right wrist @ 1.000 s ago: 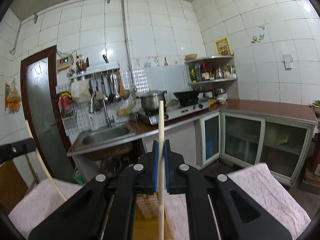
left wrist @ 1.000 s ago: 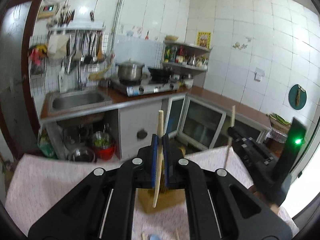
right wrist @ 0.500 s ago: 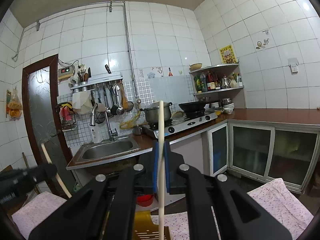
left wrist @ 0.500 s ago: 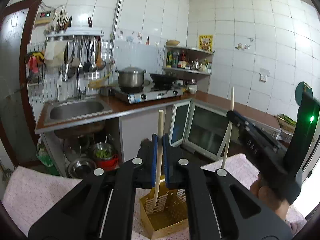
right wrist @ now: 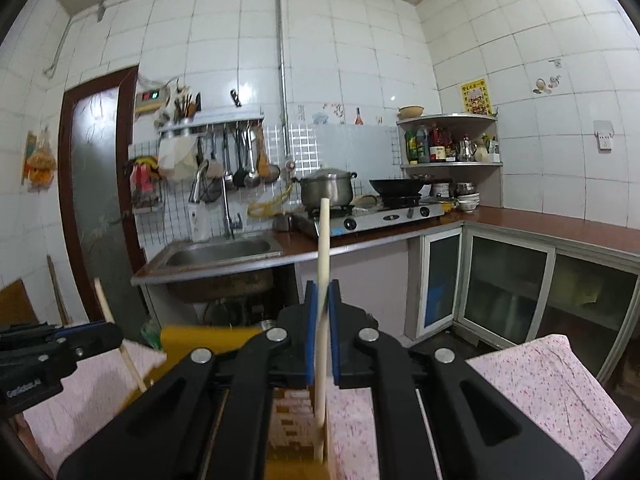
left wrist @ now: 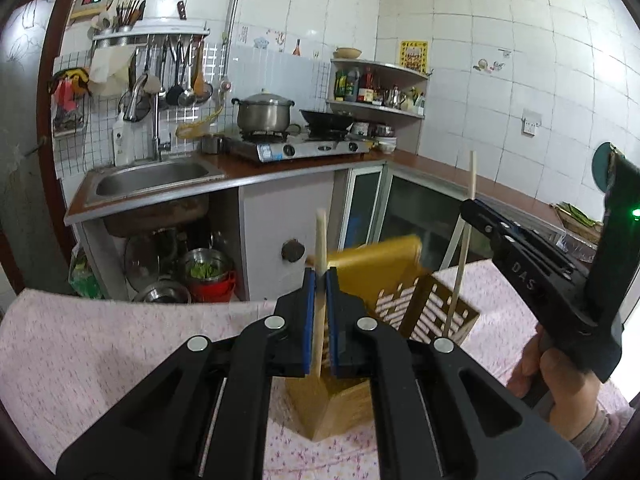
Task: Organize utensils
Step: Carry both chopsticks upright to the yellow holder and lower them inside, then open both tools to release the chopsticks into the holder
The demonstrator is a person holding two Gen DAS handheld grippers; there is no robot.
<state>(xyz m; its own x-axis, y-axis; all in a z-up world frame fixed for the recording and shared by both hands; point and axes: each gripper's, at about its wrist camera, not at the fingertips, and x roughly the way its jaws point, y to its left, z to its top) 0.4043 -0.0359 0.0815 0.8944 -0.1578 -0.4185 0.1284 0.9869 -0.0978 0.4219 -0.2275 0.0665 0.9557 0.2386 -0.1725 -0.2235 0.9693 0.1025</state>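
- Two grippers, left gripper (left wrist: 319,296) and right gripper (right wrist: 322,308), each pinch one chopstick (left wrist: 320,264) upright
- Held vertical to drop into yellow slotted holder (left wrist: 400,292) at 6 o'clock

We held two pale wooden chopsticks (left wrist: 319,276) (right wrist: 322,296) nearly upright, their lower ends dipping into a yellow slotted utensil holder (left wrist: 416,300) standing tilted below them.

The yellow holder (left wrist: 404,280) is motion-blurred, its base hidden behind the left gripper's fingers (left wrist: 307,320).
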